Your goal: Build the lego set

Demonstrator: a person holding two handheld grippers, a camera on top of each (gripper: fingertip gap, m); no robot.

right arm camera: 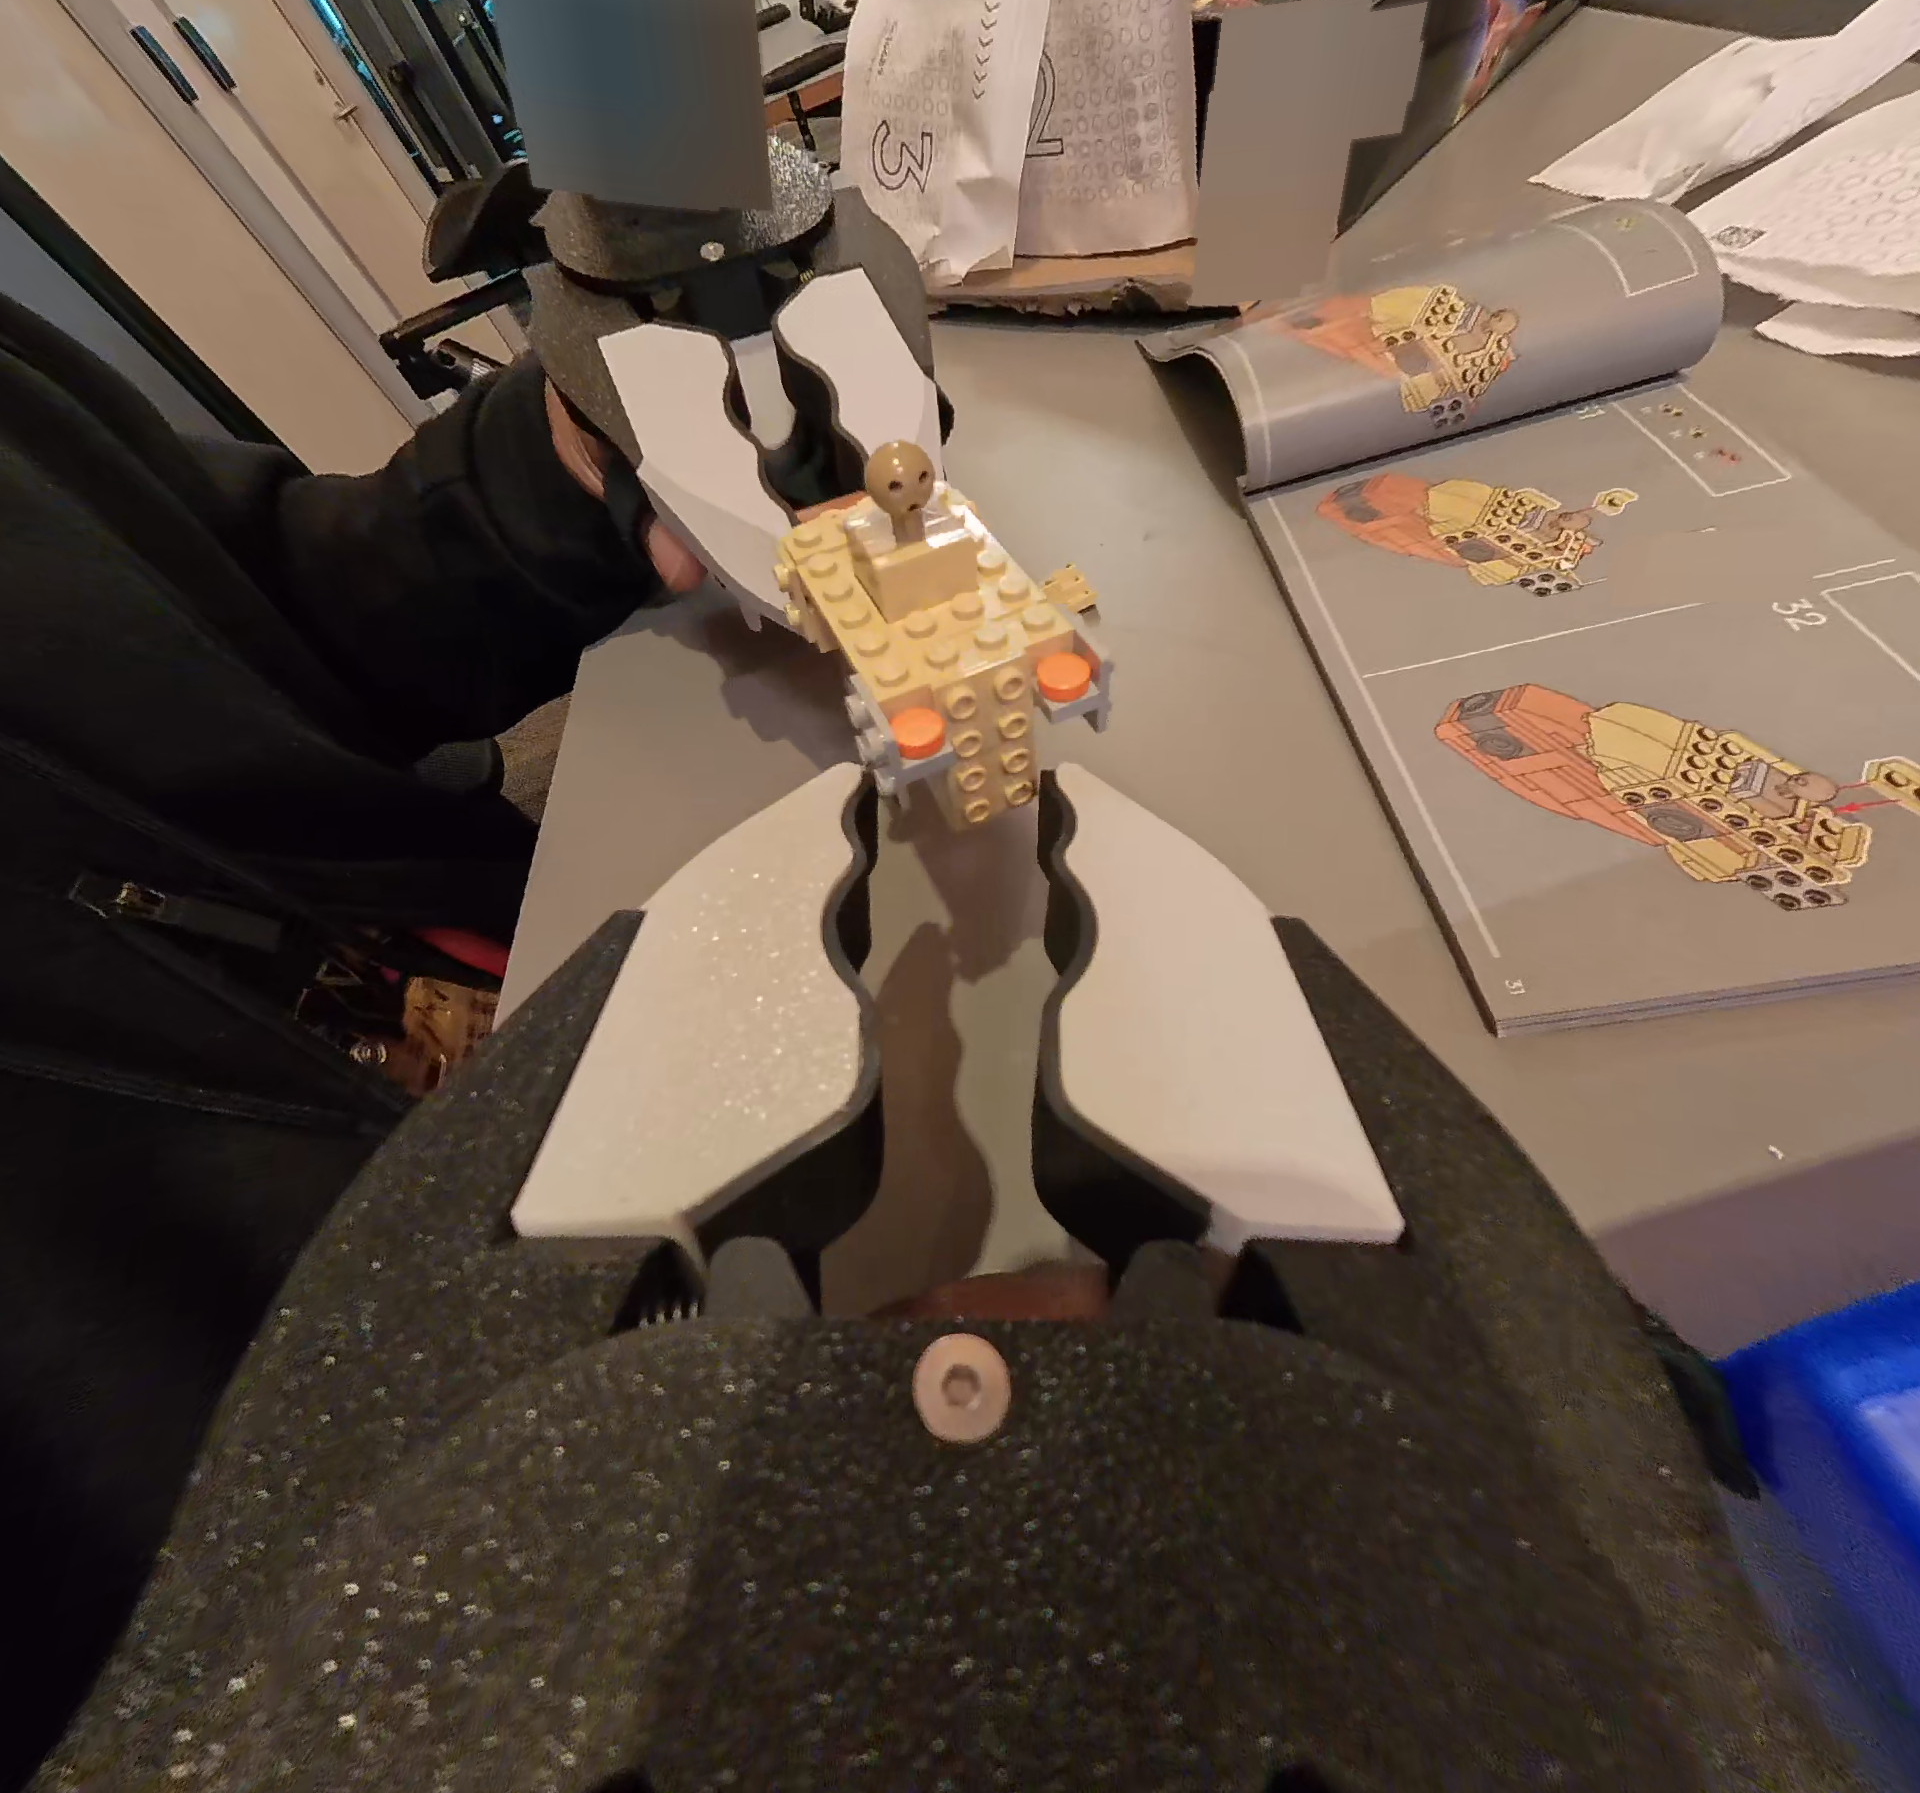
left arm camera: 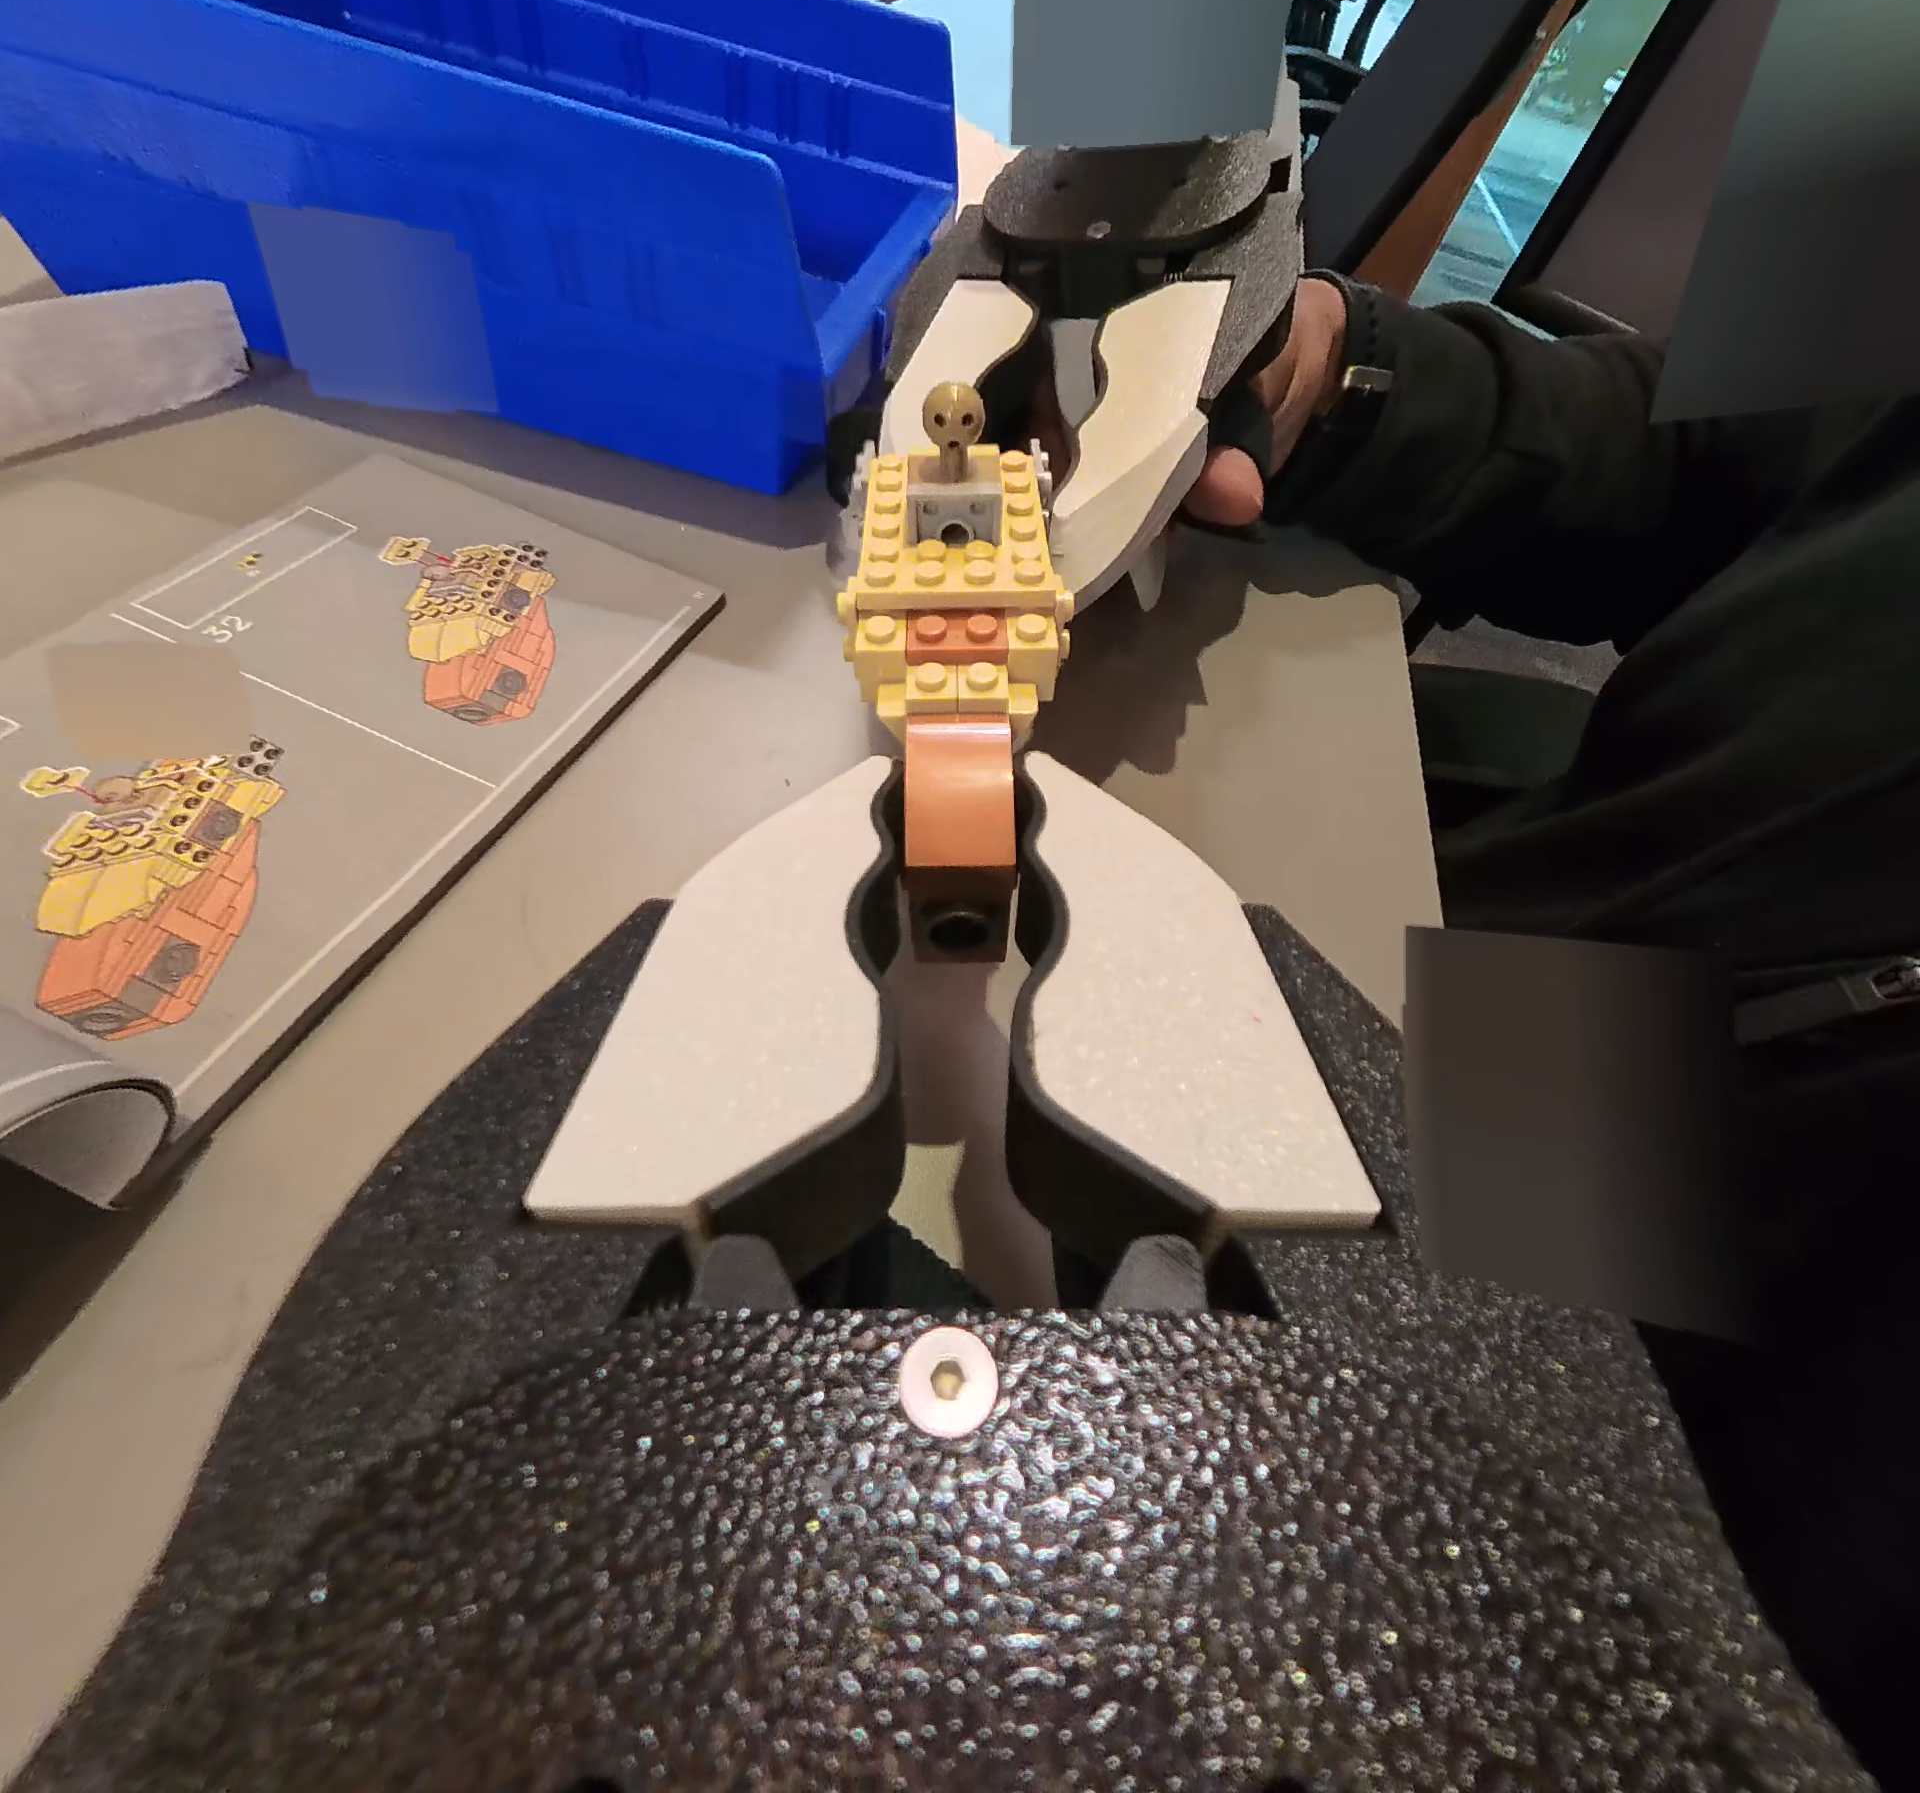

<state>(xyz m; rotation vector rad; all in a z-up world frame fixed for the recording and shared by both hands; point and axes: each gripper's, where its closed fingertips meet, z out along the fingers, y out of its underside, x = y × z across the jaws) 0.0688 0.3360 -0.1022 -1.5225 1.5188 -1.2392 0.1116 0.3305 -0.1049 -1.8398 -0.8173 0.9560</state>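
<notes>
The lego model is a tan studded body with an orange-brown curved nose and an olive ball-headed pin on top. My left gripper is shut on the orange-brown nose and holds the model just above the grey table. In the right wrist view, my right gripper is closed on the sides of the model's tan rear end, below two round orange studs. Its white fingers show behind the model in the left wrist view. The left gripper's fingers show at the far end in the right wrist view.
An open instruction booklet lies left of the model; it also shows in the right wrist view. Blue bins stand behind it. White paper bags and a box stand at the back. The table edge is close, with a person in black beyond. My hands' fingertips stand some 5 cm from each other.
</notes>
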